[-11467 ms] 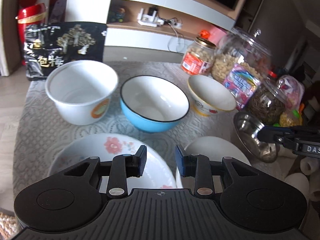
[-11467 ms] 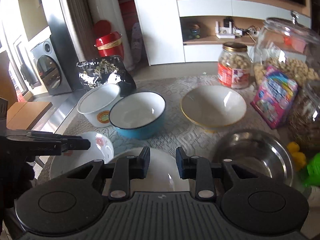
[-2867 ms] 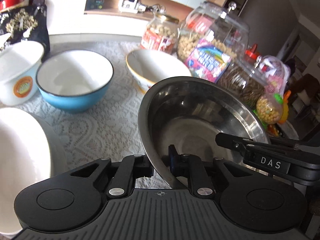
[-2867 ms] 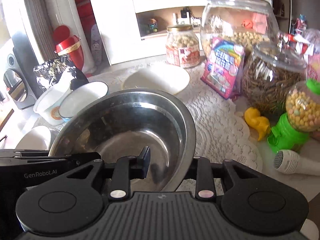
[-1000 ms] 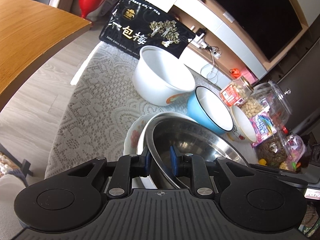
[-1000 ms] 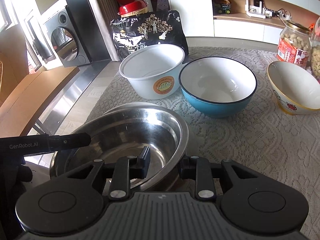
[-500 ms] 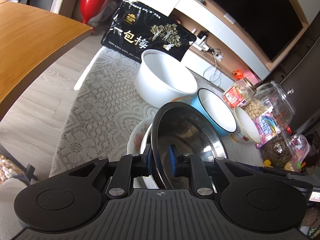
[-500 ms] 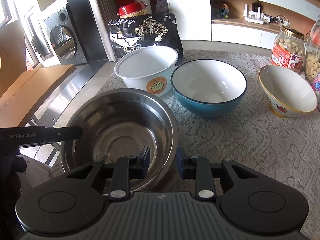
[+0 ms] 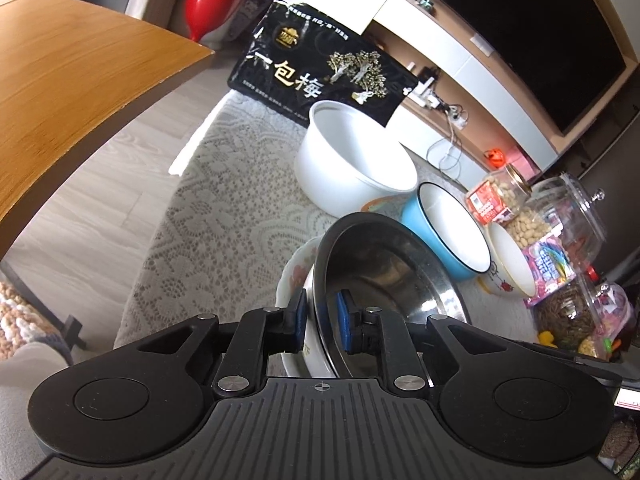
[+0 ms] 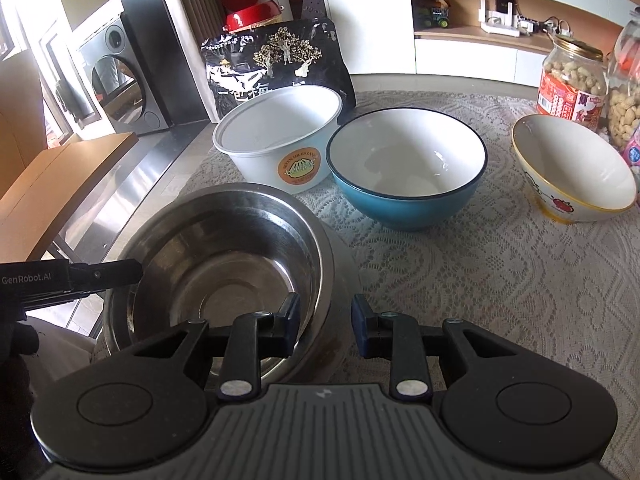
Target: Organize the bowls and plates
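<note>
1. My left claw [image 9: 322, 317] is straddling the rim of the steel bowl [image 9: 384, 268], one blue pad on each side; I cannot tell whether the pads are pressing the metal or only flanking it.
2. My right claw [image 10: 325, 320] is standing released, its fingers apart across the near edge of the steel bowl [image 10: 224, 256], touching nothing that I can make out.
3. The steel bowl is sitting nested on the flowered plate [image 9: 294, 280], whose pale rim is peeking out at its left side in the left view.
4. Beyond it, the white tub [image 10: 280, 136] is standing just beside the blue bowl [image 10: 408, 168], and the cream bowl [image 10: 572, 168] with the yellow rim is sitting apart to the right.
5. A black snack bag [image 10: 276, 64] is leaning behind the tub, and a jar of peanuts [image 10: 570, 80] is standing at the far right.
6. Everything is resting on the lace cloth [image 10: 500, 280] over the table.
</note>
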A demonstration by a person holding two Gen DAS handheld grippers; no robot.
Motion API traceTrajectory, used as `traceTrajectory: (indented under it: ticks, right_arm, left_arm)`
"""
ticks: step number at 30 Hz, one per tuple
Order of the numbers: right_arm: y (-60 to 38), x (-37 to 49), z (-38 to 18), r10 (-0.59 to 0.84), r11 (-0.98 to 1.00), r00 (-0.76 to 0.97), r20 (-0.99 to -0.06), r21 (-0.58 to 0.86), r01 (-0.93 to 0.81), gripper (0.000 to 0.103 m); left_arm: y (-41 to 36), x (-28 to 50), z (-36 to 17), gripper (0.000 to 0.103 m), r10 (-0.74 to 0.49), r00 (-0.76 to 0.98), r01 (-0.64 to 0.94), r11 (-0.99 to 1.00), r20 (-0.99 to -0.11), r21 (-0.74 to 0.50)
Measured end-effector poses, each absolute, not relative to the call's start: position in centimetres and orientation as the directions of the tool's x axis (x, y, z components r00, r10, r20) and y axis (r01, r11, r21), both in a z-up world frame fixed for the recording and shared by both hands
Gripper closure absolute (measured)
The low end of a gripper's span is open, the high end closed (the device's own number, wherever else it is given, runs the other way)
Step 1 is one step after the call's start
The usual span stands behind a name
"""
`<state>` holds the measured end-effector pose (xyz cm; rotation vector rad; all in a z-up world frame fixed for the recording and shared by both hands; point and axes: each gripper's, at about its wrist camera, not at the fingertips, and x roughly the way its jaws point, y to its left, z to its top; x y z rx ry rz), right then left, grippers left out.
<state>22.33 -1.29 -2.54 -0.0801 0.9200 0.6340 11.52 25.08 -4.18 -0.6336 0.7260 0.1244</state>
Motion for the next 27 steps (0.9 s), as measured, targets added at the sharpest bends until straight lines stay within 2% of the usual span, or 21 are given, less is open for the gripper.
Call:
traceTrajectory:
  ticks: [4,8,15,20,27]
  right_arm:
    - [-1.6,22.6,-3.4,0.494,0.814,0.399,-0.773,0.250,-0.524,0.076]
    - [-1.7,22.3,-3.5,0.486,0.817,0.410,-0.772,0.235,-0.526,0.074]
    - [-0.8,21.4,-3.4,0.456,0.821,0.430,-0.780,0.181,-0.542,0.074]
    - [-0.3,20.8,-3.4,0.483,0.791,0.402,-0.778,0.191,-0.582,0.074]
    - [-0.3,20.9,-3.9,0.487,0.787,0.407,-0.773,0.187,-0.587,0.074]
  left_arm:
    - [24.7,11.8,-4.3,0.085,-0.125,0.743,-0.296,0.819,-0.657,-0.492]
    - [24.6,12.3,-4.7,0.085,-0.185,0.732,-0.260,0.813,-0.655,-0.520]
    - [24.0,12.3,-4.7,0.084,-0.151,0.714,-0.275,0.837,-0.684,-0.472]
    - [24.4,11.8,-4.5,0.085,-0.096,0.716,-0.322,0.834,-0.692,-0.449]
    - [24.4,12.2,-4.6,0.085,-0.101,0.706,-0.326,0.833,-0.701,-0.447]
